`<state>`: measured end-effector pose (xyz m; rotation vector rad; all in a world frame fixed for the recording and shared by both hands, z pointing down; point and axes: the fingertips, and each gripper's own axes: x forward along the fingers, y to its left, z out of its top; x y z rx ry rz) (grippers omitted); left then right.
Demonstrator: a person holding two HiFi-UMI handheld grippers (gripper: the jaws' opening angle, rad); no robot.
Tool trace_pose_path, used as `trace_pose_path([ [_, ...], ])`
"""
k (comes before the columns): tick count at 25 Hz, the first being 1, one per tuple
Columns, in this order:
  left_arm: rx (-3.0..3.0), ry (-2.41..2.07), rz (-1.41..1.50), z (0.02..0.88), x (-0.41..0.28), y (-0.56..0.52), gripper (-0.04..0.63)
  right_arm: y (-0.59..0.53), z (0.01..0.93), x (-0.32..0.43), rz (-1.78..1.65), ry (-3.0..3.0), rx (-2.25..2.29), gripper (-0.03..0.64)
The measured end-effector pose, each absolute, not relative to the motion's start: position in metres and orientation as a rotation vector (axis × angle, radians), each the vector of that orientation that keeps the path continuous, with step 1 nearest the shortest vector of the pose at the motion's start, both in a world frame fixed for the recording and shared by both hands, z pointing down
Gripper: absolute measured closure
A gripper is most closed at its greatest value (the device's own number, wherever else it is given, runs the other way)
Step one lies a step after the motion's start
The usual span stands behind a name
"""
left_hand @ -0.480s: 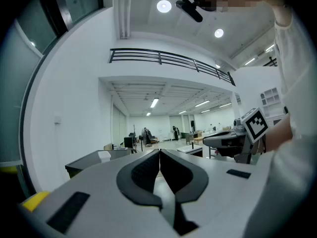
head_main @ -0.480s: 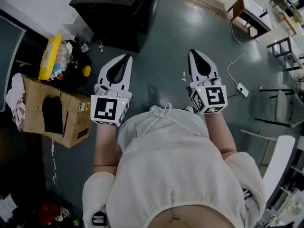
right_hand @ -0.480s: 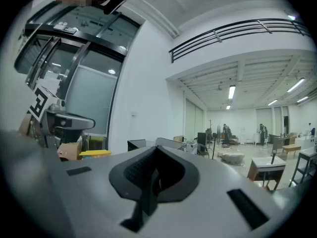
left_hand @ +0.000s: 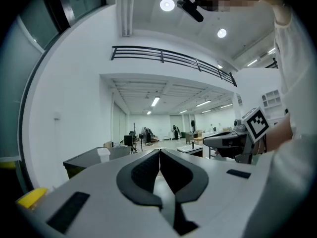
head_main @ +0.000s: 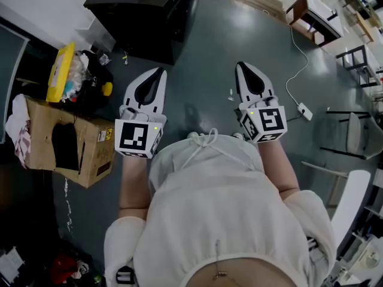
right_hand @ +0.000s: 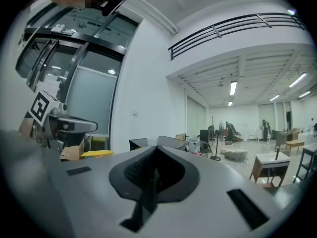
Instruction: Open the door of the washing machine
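No washing machine shows in any view. In the head view my left gripper [head_main: 161,71] and right gripper [head_main: 239,65] are held side by side at waist height over a grey floor, both shut with nothing between the jaws. The left gripper view has its own jaws [left_hand: 159,150] closed tip to tip, pointing level into a large hall, with the right gripper [left_hand: 230,141] off to the right. From the right gripper view the closed jaws [right_hand: 157,148] also point level, and the left gripper [right_hand: 69,125] sits at the left edge.
A black cabinet [head_main: 140,17] stands ahead on the left. At the left are a cardboard box [head_main: 72,142] and a yellow container [head_main: 58,72] amid clutter. A white power strip [head_main: 305,111] with its cable lies at the right, near chairs [head_main: 353,133] and a small wooden table [head_main: 311,17].
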<state>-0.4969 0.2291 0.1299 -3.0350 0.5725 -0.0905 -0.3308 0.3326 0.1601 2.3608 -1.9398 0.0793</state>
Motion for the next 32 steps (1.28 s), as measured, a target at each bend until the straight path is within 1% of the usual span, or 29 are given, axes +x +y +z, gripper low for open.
trace_pose_path([
  [2,-3.042,0.57,-0.095,0.132,-0.492,0.226,0.574,0.329,0.162,-0.324,0.113,-1.947,2.403,0.619],
  [3,-3.046,0.568,-0.099,0.133,-0.488,0.225,0.574,0.328,0.163,-0.317,0.136,-1.94,2.424,0.574],
  [4,-3.05,0.566,-0.104,0.135,-0.485,0.224,0.574,0.325,0.166,-0.311,0.159,-1.936,2.428,0.361],
  [5,-3.053,0.565,-0.11,0.137,-0.481,0.222,0.574,0.323,0.168,-0.304,0.175,-1.933,2.423,0.239],
  [6,-3.056,0.567,-0.117,0.139,-0.476,0.22,0.574,0.321,0.17,-0.297,0.178,-1.92,2.42,0.227],
  [12,-3.072,0.612,-0.184,0.162,-0.439,0.201,0.574,0.301,0.186,-0.247,0.198,-1.885,2.394,0.219],
  [18,-3.027,0.762,-0.221,0.177,-0.381,0.16,0.574,0.243,0.211,-0.178,0.24,-1.991,2.292,0.222],
  [22,-2.99,0.94,-0.246,0.184,-0.329,0.127,0.574,0.189,0.218,-0.117,0.243,-2.093,2.151,0.222],
  [28,-2.969,1.15,-0.231,0.184,-0.229,0.082,0.574,0.117,0.228,-0.013,0.321,-2.182,1.98,0.232],
  [32,-2.939,1.269,-0.258,0.191,-0.176,0.061,0.574,0.08,0.246,0.031,0.367,-2.233,1.834,0.236],
])
